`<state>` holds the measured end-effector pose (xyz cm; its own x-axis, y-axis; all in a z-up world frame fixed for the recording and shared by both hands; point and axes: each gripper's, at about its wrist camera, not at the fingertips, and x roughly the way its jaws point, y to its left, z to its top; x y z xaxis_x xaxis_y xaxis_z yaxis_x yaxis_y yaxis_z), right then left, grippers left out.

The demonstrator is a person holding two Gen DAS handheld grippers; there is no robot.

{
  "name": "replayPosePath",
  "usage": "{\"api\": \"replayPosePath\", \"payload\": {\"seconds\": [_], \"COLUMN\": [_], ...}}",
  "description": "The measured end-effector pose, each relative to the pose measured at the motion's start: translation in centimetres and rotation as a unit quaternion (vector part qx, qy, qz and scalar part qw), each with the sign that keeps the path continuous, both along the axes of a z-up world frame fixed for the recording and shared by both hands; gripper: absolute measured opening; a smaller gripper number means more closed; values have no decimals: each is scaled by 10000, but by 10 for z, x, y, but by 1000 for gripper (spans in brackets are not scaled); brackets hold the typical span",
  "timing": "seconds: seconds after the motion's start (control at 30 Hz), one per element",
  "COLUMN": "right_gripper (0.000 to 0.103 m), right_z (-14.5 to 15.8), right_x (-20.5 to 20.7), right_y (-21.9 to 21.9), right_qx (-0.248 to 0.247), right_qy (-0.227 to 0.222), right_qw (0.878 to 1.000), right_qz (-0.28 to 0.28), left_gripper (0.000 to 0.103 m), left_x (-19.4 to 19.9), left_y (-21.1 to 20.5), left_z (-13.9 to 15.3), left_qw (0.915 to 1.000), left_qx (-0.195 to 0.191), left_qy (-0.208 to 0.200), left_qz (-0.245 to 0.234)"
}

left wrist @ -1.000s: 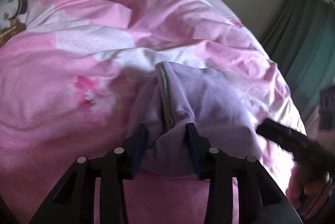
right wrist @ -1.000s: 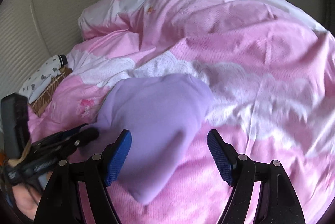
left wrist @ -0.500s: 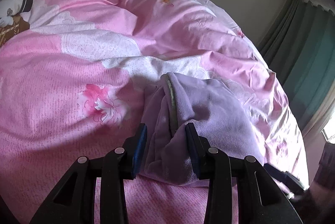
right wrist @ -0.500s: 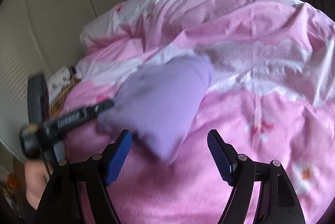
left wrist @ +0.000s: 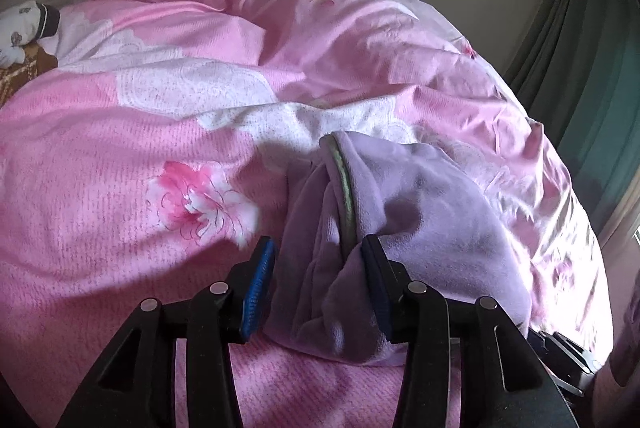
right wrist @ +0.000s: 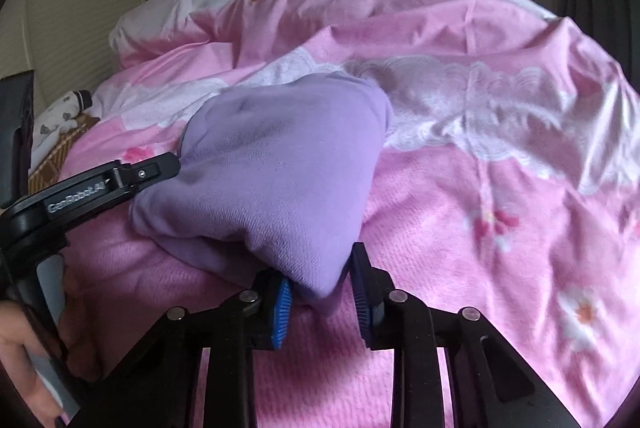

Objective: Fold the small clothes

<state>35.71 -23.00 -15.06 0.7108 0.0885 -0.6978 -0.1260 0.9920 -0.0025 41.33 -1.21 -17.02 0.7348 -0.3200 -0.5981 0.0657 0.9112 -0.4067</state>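
- Closing right claw [right wrist: 322, 302] on the near corner of the purple garment [right wrist: 280, 184]; corner sits between its blue pads [right wrist: 282, 312].
- Left claw [left wrist: 318, 286] opening, narrow gap, garment's green-trimmed edge [left wrist: 345, 188] between the jaws.
- Garment lies bunched mid-bed on the pink floral duvet [left wrist: 120, 188].
- Hand [right wrist: 24, 360] at lower left of the right wrist view.

L gripper [left wrist: 316, 280] jaws opening, R gripper [right wrist: 322, 294] closing (both angled down).
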Motion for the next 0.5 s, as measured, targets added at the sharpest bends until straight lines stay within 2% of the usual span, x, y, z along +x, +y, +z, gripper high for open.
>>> {"api": "replayPosePath", "payload": {"seconds": [0.07, 0.2, 0.3, 0.33, 0.4, 0.47, 0.5], "right_gripper": [25, 25, 27, 29, 45, 54, 55], "right_z": [1, -25, -20, -15, -11, -6, -3], "right_x": [-2, 8, 3, -1, -7, -16, -21], "right_y": [1, -1, 2, 2, -1, -3, -5], "right_qx": [-54, -116, -184, -127, -72, -117, -69], "right_qy": [-1, 420, 313, 259, 223, 105, 54], "right_qw": [10000, 9990, 9993, 9996, 9997, 9998, 9999], "right_qz": [-40, -97, -41, -33, -75, -122, -99], "left_gripper": [45, 47, 47, 49, 51, 53, 54], "left_x": [2, 8, 4, 3, -2, -6, -8], "left_y": [2, 2, 6, 5, 3, 2, 1], "left_z": [-3, -13, -6, -3, 6, 15, 21], "left_qw": [10000, 9998, 9998, 9999, 9999, 9998, 9997], "left_qx": [-30, -29, -111, -76, -4, 4, 1], "left_qy": [39, 195, 154, 133, 65, -7, -59], "left_qz": [-7, -23, -59, -78, -113, -185, -252]}}
